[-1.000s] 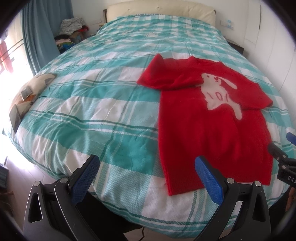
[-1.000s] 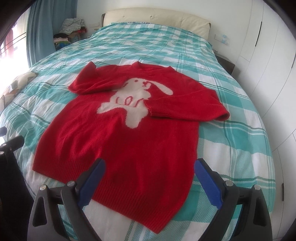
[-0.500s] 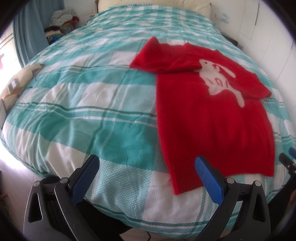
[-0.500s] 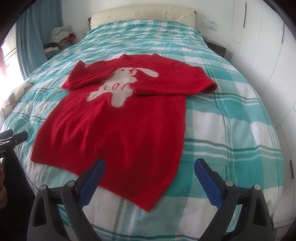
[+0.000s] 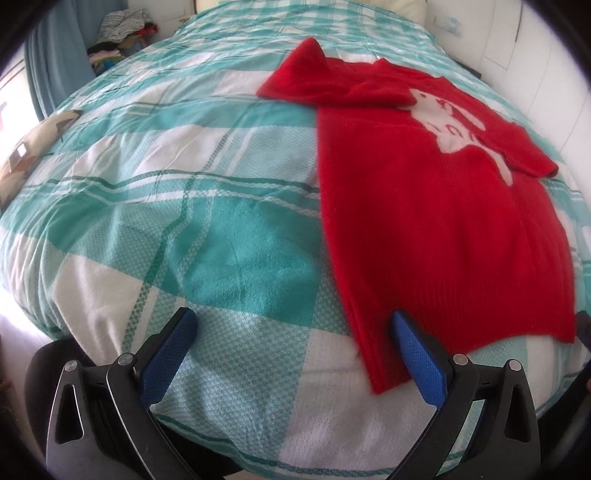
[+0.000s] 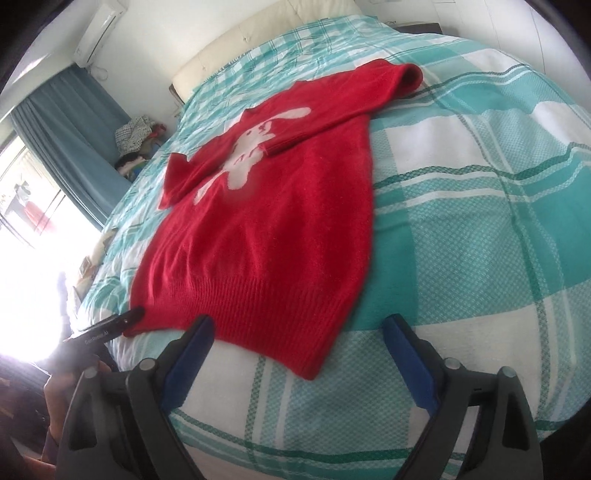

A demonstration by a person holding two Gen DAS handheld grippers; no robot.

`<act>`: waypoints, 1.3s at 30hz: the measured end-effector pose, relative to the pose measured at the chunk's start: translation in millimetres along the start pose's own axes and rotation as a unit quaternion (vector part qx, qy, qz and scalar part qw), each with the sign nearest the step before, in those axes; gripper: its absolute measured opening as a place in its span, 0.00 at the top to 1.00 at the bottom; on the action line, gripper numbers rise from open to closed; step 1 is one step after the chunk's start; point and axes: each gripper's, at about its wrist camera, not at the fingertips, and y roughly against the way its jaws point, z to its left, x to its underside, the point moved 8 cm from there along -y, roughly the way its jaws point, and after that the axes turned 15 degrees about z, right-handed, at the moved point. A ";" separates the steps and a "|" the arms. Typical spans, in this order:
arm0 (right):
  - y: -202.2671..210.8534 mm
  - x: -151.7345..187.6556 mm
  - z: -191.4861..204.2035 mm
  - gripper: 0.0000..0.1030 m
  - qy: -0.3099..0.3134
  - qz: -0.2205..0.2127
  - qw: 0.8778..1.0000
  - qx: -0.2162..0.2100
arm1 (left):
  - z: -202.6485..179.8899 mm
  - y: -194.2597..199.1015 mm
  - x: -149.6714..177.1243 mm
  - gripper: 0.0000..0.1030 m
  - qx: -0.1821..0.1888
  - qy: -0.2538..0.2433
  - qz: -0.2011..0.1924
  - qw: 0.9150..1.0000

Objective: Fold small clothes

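A red sweater (image 5: 424,206) with a white rabbit on its chest lies flat on the teal and white checked bed (image 5: 184,221), both sleeves folded in across the front. My left gripper (image 5: 291,325) stands open just above the bedspread, its right finger (image 5: 417,358) beside the hem's near-left corner. In the right wrist view the sweater (image 6: 273,236) reaches down to my right gripper (image 6: 297,326), whose jaws are closing. The hem's near-right corner lies between its fingers and the pads do not touch it. The left gripper's black tip (image 6: 110,325) sits at the hem's other corner.
A pile of clothes (image 5: 122,33) and a blue curtain (image 6: 74,118) stand at the bed's far left. A cushion (image 5: 37,144) lies on the left edge. The cream headboard (image 6: 258,40) is at the back, white cupboards (image 5: 535,48) on the right. A hand (image 6: 62,384) holds the left gripper.
Both grippers have sunk toward the sweater's hem, which now reaches their fingers. The right view has rolled to a tilt, and its jaws stand slightly narrower.
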 end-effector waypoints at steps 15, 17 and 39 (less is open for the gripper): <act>28.3 -1.0 3.6 0.96 0.032 -0.002 0.998 0.048 | -14.7 38.6 8.4 1.00 0.056 -0.034 -0.017 0.998; 40.3 1.8 5.3 0.96 0.037 -0.001 0.997 0.063 | -7.9 47.4 12.0 1.00 0.052 -0.039 -0.026 0.998; 40.0 5.9 3.7 0.96 0.044 0.001 0.996 0.075 | -32.2 4.5 8.1 0.74 0.158 -0.018 0.041 0.986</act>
